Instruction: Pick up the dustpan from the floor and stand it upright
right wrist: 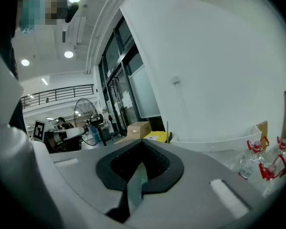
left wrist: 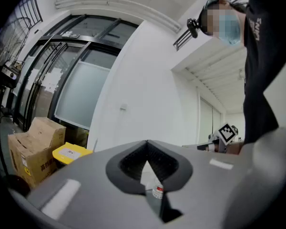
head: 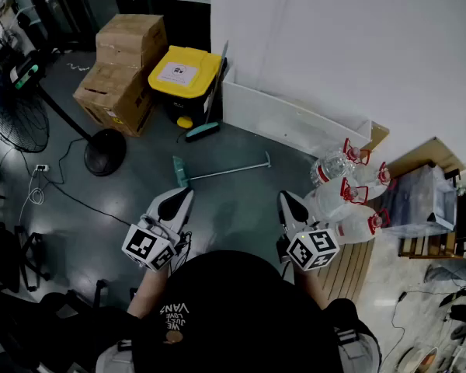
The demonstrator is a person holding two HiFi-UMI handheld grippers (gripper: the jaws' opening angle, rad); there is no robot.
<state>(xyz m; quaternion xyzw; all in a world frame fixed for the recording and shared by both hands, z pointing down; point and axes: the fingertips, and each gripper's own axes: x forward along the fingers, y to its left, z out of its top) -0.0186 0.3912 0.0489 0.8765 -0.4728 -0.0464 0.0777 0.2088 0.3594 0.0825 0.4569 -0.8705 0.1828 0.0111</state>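
L tool (head: 187,193), R tool (head: 284,196) closed — dustpan (head: 180,172) well ahead

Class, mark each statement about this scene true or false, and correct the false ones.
1. The dustpan lies on the floor. True.
2. The left gripper holds the dustpan. False: its jaws are shut on nothing, clear of it.
3. The bin has a yellow lid. True.
4. The water bottles are beside the cardboard boxes. False: the bottles are far right, the boxes left of the bin.
5. The right gripper has open jaws. False: shut, empty.
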